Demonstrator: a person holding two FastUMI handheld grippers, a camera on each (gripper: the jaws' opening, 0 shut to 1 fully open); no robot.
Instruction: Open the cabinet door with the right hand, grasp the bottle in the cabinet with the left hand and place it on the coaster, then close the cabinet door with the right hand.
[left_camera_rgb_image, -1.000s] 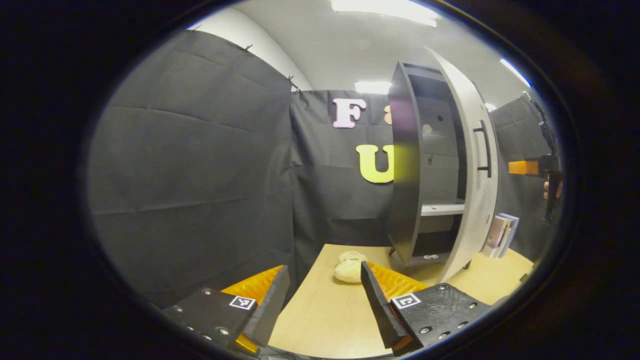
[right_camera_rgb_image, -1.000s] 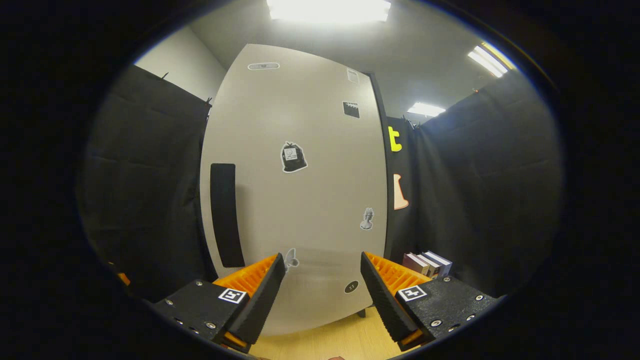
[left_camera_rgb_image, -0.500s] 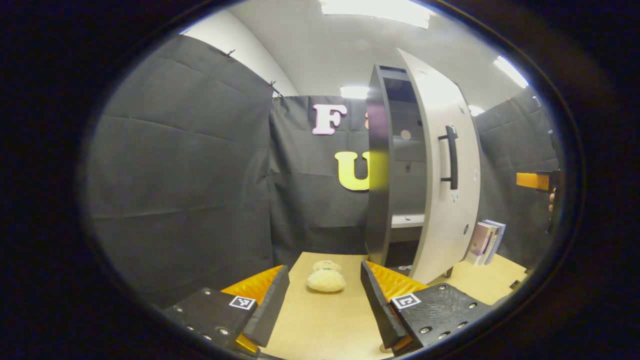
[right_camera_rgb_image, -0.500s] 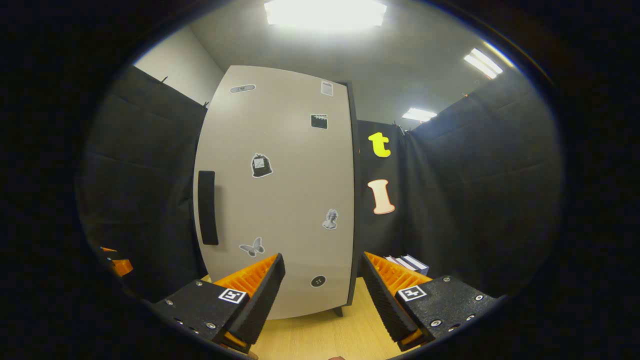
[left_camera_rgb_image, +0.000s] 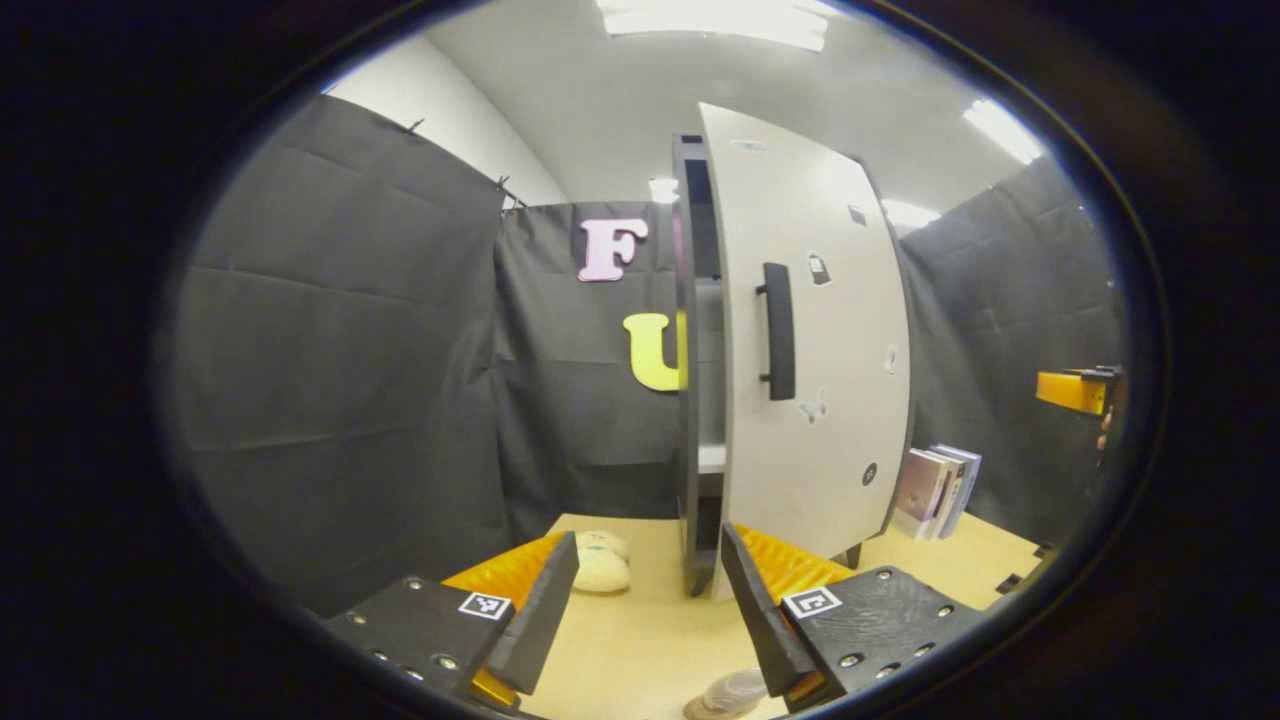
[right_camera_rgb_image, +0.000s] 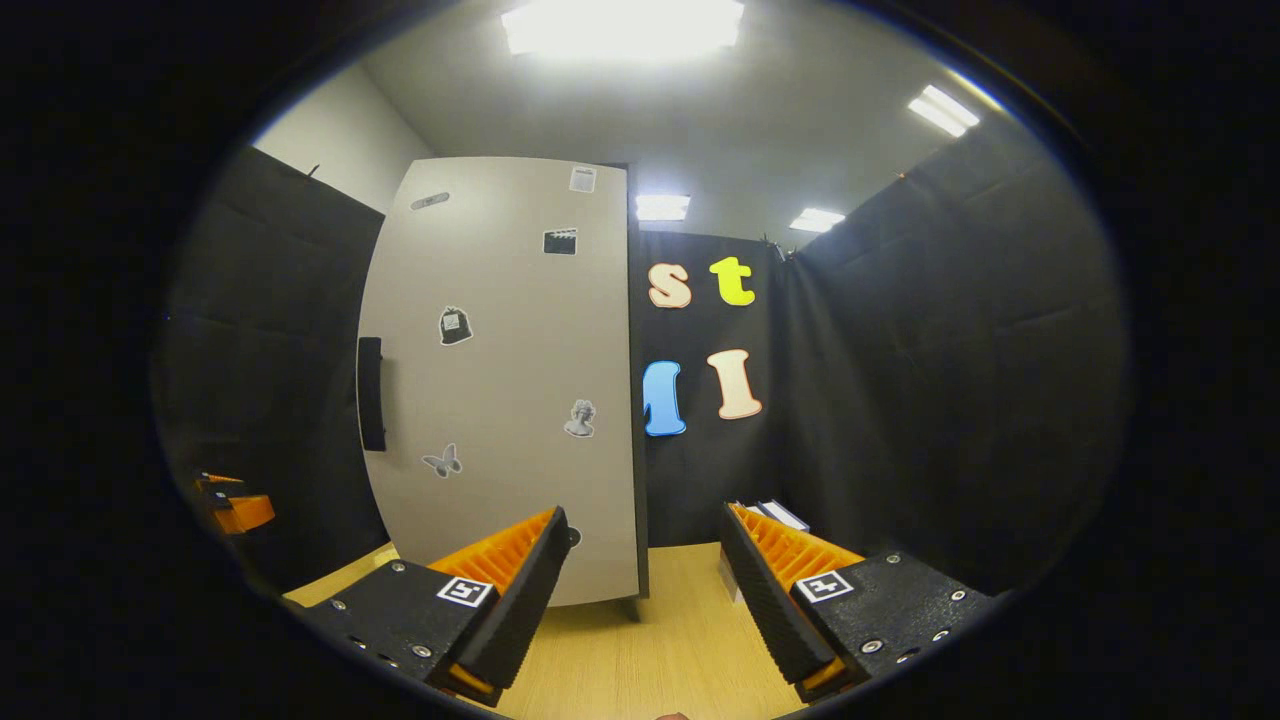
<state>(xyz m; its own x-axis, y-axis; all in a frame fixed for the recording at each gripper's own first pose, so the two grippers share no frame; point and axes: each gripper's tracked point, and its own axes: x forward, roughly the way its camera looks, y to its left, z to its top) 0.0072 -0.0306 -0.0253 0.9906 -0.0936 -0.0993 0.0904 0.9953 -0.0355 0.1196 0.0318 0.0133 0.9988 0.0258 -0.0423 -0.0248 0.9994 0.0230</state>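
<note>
On the wooden table (left_camera_rgb_image: 640, 640) — flat, stickered cabinet door (left_camera_rgb_image: 810, 340).

- Your cabinet door (left_camera_rgb_image: 810, 340) now stands almost shut; a second ago it hung wide and you saw the shelves, now just a narrow slit of the cabinet (left_camera_rgb_image: 690, 400) interior shows in the left gripper view
- In the right gripper view the door looks smaller and farther off than before, so your right gripper (right_camera_rgb_image: 645, 590) is now clear of it, jaws apart
- The bottle (left_camera_rgb_image: 728, 692) now shows at the bottom of the left gripper view, beside your left gripper (left_camera_rgb_image: 650, 610)
- The plush toy (left_camera_rgb_image: 598, 562) sits further left there
</note>
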